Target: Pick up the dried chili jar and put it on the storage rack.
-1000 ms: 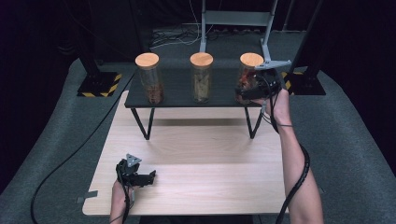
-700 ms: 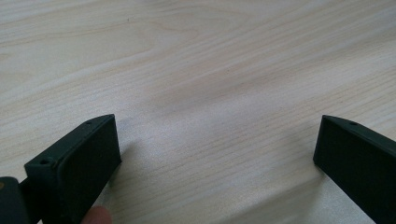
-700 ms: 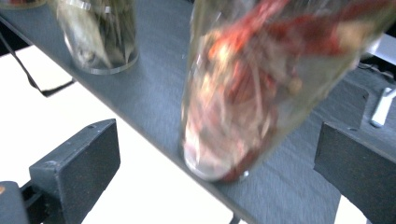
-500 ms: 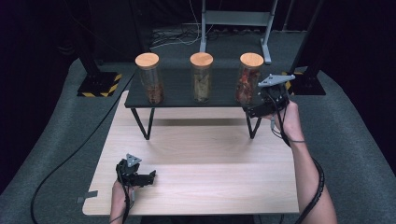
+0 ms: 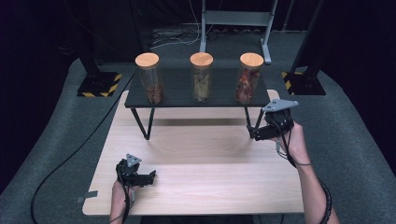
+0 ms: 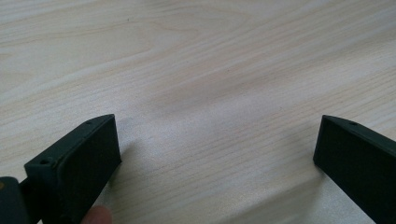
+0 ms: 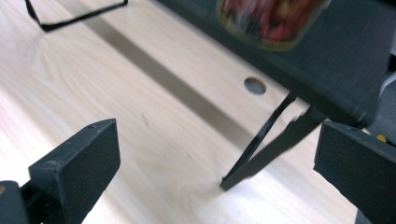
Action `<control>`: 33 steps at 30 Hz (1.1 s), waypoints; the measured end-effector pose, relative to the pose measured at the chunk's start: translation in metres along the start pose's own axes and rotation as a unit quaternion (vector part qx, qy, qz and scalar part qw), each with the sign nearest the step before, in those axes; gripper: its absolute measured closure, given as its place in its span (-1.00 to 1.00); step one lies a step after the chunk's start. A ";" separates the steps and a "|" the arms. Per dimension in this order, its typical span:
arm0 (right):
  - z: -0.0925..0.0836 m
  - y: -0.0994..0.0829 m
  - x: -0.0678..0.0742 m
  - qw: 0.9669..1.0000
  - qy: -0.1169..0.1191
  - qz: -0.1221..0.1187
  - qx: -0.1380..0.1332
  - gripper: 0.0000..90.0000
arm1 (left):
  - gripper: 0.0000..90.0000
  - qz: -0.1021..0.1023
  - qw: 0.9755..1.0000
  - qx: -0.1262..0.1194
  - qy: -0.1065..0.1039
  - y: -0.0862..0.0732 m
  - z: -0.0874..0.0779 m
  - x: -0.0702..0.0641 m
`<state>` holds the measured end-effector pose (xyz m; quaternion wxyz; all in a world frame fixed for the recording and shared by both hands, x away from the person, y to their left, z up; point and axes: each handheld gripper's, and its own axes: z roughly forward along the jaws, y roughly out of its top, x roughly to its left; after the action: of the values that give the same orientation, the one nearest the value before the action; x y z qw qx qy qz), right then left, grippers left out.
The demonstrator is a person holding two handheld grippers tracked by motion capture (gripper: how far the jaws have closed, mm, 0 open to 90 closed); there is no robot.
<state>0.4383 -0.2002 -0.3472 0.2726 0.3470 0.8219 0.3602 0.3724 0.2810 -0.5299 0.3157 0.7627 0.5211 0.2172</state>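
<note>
Light wooden table (image 5: 201, 186) with a low black shelf (image 5: 187, 99) standing on thin black legs along its far half. Three tall glass jars with round wooden lids in a row on the shelf: left jar (image 5: 149, 78) with dark reddish-brown contents, middle jar (image 5: 201, 77) with pale tan contents, right jar (image 5: 248, 78) with red-orange contents. Jars upright, well apart from each other, none held. Left gripper (image 5: 150, 176) sits low at the near left of the table, held in the person's left hand (image 5: 120, 193), jaws pointing right across the bare wood; in the left gripper view the two black jaws stand wide apart with only wood grain between them, a fingertip (image 6: 95, 216) showing at the bottom edge, so released, grasping nothing. Right gripper (image 5: 252, 135) at the right side of the table, just near of the shelf's right end, held in the right hand (image 5: 290, 140), grey three-cornered plate (image 5: 279, 104) on top, cable (image 5: 322, 196) trailing back along the forearm. It points left toward the shelf's right legs (image 7: 266, 149). In the right gripper view its jaws are also spread wide and empty, the tabletop and the leg foot between them, the bottom of the right jar (image 7: 271, 21) blurred on the shelf above, a round hole (image 7: 255, 86) in the table under the shelf. Right gripper near the right jar but apart from it, lower than the shelf top. Grey floor around the table, black stands with yellow-striped bases (image 5: 99, 85) on the far side.
</note>
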 end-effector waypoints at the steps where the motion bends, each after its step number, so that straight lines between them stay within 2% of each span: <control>1: 0.001 -0.004 0.001 1.000 -0.001 0.001 0.002 -1.00 | -1.00 0.000 1.000 0.000 0.000 0.000 0.000 0.000; 14: 0.024 -0.073 0.021 0.999 0.021 0.019 0.032 -1.00 | -1.00 0.000 1.000 0.000 0.000 0.000 0.000 0.000; 23: 0.040 -0.121 0.037 0.997 0.038 0.045 0.043 -1.00 | -1.00 0.000 1.000 0.000 0.000 0.000 0.000 0.000; 28: 0.049 -0.150 0.043 0.996 0.032 0.072 0.046 -1.00 | -1.00 0.000 1.000 0.000 0.000 0.000 0.000 0.000; 33: 0.053 -0.169 0.047 0.994 0.027 0.090 0.047 -1.00 | -1.00 0.000 1.000 0.000 0.000 0.000 0.000 0.000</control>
<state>0.3834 -0.2271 -0.5200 0.1999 0.4220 0.8106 0.3535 0.3723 0.2809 -0.5300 0.3157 0.7625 0.5212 0.2175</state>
